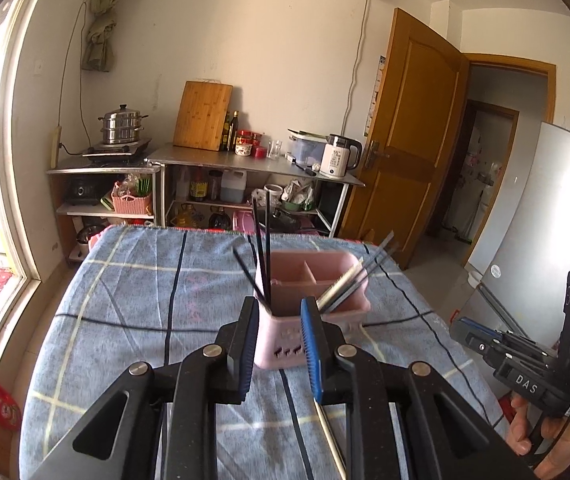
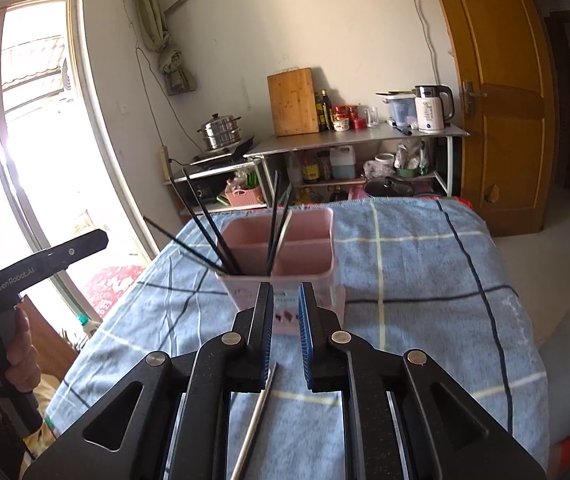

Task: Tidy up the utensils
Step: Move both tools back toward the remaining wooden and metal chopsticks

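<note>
A pink divided utensil holder (image 1: 317, 280) (image 2: 285, 248) stands on the blue checked cloth. Several dark chopsticks (image 1: 263, 248) (image 2: 213, 232) lean in its left part, and more chopsticks (image 1: 355, 276) (image 2: 279, 220) lean in another part. One silver chopstick (image 1: 331, 438) (image 2: 255, 424) lies on the cloth below the grippers. My left gripper (image 1: 279, 312) is open and empty, just in front of the holder. My right gripper (image 2: 285, 300) is open and empty, also in front of the holder. The right gripper also shows in the left wrist view (image 1: 481, 340), and the left one in the right wrist view (image 2: 81, 246).
The cloth-covered table (image 1: 125, 300) (image 2: 425, 280) ends at a far edge behind the holder. Beyond it stand metal shelves with a kettle (image 1: 339, 156), cutting board (image 1: 203, 116) and steamer pot (image 1: 121, 126). A wooden door (image 1: 409, 136) and a fridge (image 1: 533, 216) are at right.
</note>
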Demonstrator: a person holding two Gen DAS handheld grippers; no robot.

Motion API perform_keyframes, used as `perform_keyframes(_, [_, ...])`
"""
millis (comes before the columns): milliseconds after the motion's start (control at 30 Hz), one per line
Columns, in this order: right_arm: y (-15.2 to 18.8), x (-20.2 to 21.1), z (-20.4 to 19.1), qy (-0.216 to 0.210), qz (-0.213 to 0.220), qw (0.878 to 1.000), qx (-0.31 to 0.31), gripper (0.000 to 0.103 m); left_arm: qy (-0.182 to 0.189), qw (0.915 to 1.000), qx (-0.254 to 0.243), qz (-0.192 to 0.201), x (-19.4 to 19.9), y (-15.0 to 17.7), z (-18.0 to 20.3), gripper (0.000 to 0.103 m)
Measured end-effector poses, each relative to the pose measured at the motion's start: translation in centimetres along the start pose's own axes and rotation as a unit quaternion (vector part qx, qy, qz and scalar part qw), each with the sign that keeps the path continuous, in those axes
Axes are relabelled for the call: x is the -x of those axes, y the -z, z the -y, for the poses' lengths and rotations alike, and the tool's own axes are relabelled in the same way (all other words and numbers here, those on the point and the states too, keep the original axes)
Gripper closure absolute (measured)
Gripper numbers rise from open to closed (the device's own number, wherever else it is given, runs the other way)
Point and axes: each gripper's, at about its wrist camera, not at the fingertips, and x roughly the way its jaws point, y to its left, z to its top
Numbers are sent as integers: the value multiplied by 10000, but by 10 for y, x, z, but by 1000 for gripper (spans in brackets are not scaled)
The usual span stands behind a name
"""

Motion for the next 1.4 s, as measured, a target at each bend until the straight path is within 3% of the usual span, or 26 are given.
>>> perform_keyframes(300, [46,11,5,38,-299,9995,-116,90,-51,9994,19,-334,7,71,8,82])
perform_keyframes(667, [90,12,-4,53,-606,9981,19,90,-36,9991,-89,-405,16,120,19,82])
perform_keyframes(1033, [113,-8,-15,-14,-974,9951,136,90,-5,9978,-125,-650,6,141,21,82])
perform_keyframes(1400, [130,-57,-25,-152,-1616,9866,145,85,-89,9969,92,-775,-4,145,2,82])
